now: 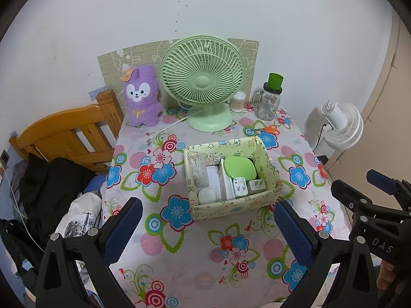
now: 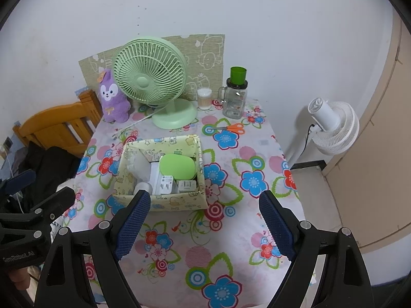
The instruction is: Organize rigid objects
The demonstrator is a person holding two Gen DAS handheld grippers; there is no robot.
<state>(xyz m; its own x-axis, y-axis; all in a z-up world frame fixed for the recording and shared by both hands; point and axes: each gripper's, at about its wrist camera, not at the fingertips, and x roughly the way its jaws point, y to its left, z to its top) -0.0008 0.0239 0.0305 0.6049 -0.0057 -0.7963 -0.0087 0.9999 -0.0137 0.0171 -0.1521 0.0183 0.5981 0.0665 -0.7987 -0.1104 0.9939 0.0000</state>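
Note:
A pale yellow patterned box (image 1: pixel 232 206) (image 2: pixel 177 201) sits mid-table on the floral cloth. Inside it lie a green rounded case (image 1: pixel 239 169) (image 2: pixel 177 166), two white plug adapters (image 1: pixel 240 186) (image 2: pixel 165 183), a white round disc (image 1: pixel 206 196) and white flat packs. Orange-handled scissors (image 1: pixel 269 129) (image 2: pixel 231 127) lie behind the box. My left gripper (image 1: pixel 208 228) hangs open over the near side of the table, nothing between its blue pads. My right gripper (image 2: pixel 205 224) is open too and empty, its left fingertip (image 2: pixel 136 213) overlapping the box's front edge in the view.
A green desk fan (image 1: pixel 203 82), purple plush rabbit (image 1: pixel 141 97), cotton swab jar (image 1: pixel 237 101) and glass mug with green cup (image 1: pixel 269 100) line the back by the wall. A wooden bed frame (image 1: pixel 66 133) with clothes is left. A white floor fan (image 1: pixel 341 123) stands right.

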